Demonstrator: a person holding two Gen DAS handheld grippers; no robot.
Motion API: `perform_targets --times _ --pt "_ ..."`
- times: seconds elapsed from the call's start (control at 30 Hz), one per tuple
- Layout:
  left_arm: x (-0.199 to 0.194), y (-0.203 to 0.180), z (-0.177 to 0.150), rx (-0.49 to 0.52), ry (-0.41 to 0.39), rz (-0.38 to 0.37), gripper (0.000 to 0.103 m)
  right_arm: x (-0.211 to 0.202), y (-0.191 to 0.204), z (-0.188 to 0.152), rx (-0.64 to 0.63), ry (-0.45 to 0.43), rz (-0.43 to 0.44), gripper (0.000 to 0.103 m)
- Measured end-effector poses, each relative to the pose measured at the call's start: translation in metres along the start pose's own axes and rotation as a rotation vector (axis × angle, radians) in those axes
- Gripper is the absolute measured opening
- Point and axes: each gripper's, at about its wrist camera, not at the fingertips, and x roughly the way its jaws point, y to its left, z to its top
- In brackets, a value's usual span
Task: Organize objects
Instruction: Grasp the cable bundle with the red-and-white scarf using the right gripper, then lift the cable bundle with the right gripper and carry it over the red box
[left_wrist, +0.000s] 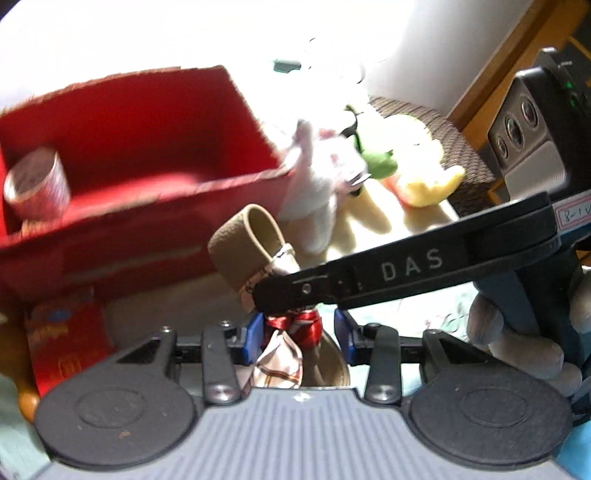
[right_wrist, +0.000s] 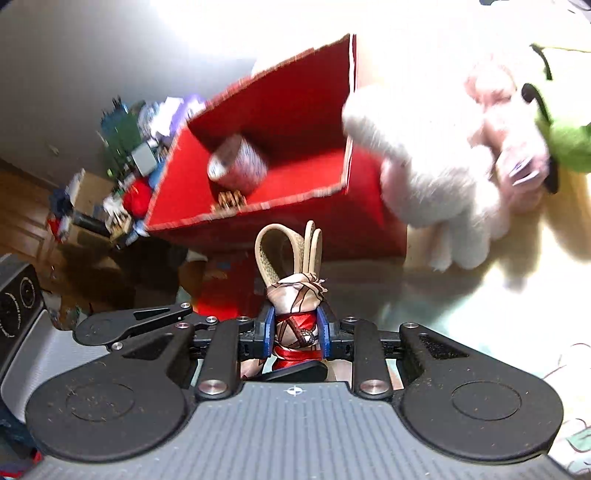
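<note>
Left hand-held gripper (left_wrist: 299, 339): we see it clenched on the red ribbon and scarf of a small bundle (left_wrist: 288, 332).
Right hand-held gripper (right_wrist: 295, 332): clamped on the same bundle's scarf-wrapped neck — its tan looped strap (right_wrist: 275, 251) stands up just past the fingertips.
Red box (left_wrist: 140, 122): open, just behind the bundle; a roll of tape (left_wrist: 37, 184) lies in it.
Plush toys (left_wrist: 332, 162): white, green and yellow — beside the box, on the bright surface (right_wrist: 461, 295).
</note>
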Motion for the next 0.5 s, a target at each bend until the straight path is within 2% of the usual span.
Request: perform_targets --times 0.2,0.5 --pt "-0.027 -0.019 0.020 0.068 -0.092 -0.025 0.041 -0.029 0.013 0.018 -0.011 -0.108 0.045 0.025" --pt "-0.071 0.003 0.069 0.122 -0.215 0.014 0.041 -0.026 0.048 0.074 -0.077 -0.222 0.072 0.025"
